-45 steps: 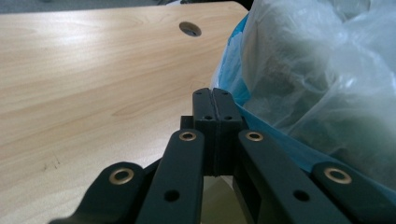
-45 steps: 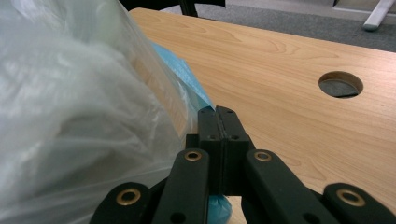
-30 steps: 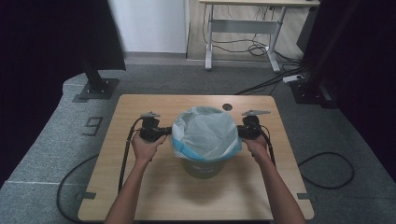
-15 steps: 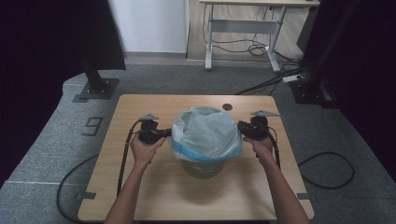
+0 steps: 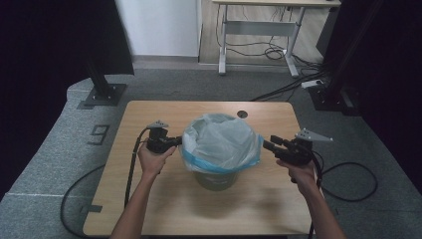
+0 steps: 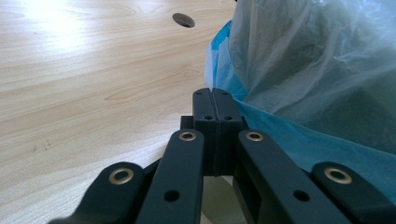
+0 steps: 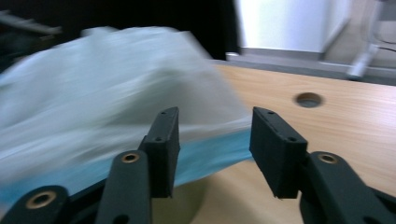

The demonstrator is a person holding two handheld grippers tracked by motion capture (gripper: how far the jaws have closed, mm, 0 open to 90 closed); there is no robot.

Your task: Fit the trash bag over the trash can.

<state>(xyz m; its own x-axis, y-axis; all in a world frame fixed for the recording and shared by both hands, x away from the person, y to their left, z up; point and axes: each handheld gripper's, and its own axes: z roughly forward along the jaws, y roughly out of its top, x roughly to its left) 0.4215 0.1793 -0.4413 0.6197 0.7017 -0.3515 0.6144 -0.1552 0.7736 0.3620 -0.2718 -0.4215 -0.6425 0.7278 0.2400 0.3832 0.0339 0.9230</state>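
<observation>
Bin bag (image 5: 221, 142) on bin (image 5: 215, 178) tops wooden table (image 5: 149, 114), grey carpet (image 5: 59, 144) around.

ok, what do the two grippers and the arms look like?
Both grippers, left and right, are black, each with two flat, blocky jaws on link arms with brass-coloured pivot bushings and small screw holes. Each carries a grey three-cornered plate on top and trails a black cable: the left cable, the right cable. The forearms are bare, no sleeves in view.
</observation>
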